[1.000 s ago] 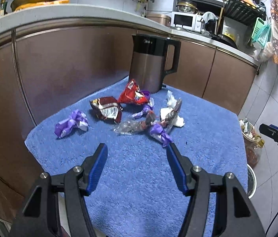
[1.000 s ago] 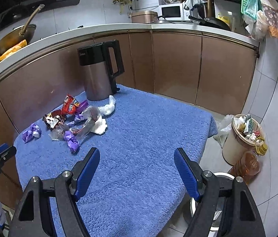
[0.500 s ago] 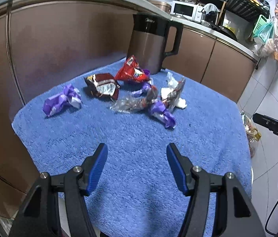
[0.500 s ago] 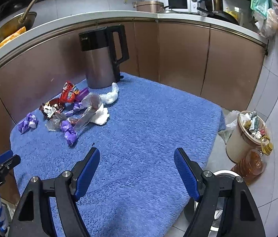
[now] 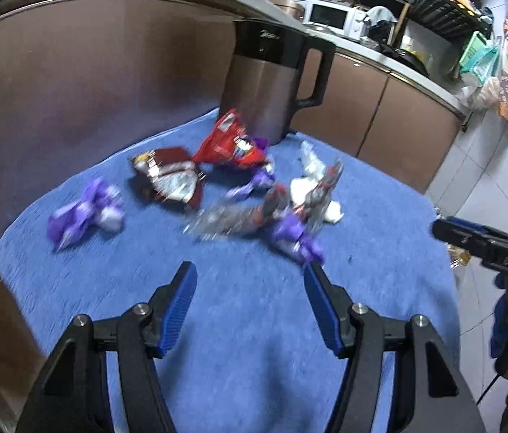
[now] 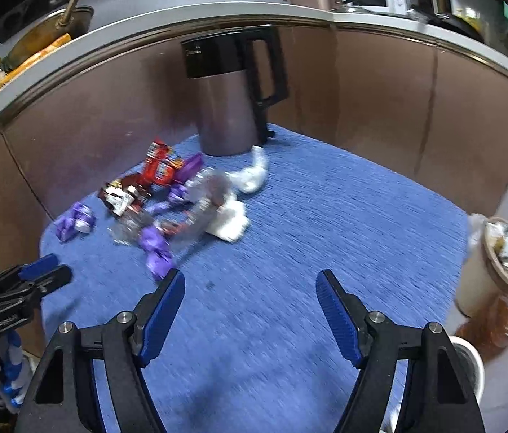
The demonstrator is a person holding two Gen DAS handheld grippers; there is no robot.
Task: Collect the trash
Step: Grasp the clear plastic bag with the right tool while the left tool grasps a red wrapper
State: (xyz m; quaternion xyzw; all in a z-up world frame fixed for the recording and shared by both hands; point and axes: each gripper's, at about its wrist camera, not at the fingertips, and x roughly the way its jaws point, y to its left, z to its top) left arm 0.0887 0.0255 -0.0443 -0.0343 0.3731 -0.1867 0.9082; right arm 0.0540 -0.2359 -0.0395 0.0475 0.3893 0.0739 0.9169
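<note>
Both grippers are being held above the blue towel-covered tabletop (image 5: 254, 361) with fingers spread wide and nothing between them. The trash is lying in a loose cluster toward the far edge, just in front of the electric kettle (image 5: 272, 83): a red snack wrapper (image 5: 230, 144), a dark red wrapper (image 5: 171, 176), white crumpled tissue (image 6: 230, 218) and purple candy wrappers. The nearest purple wrapper (image 5: 297, 238) is sitting just beyond the left gripper (image 5: 250, 281), so it is probably being targeted first; one piece should be pinched low and firmly. The right gripper (image 6: 250, 285) is hovering nearer the front edge, and a full trash bin (image 6: 495, 263) is standing on the floor off the right edge.
</note>
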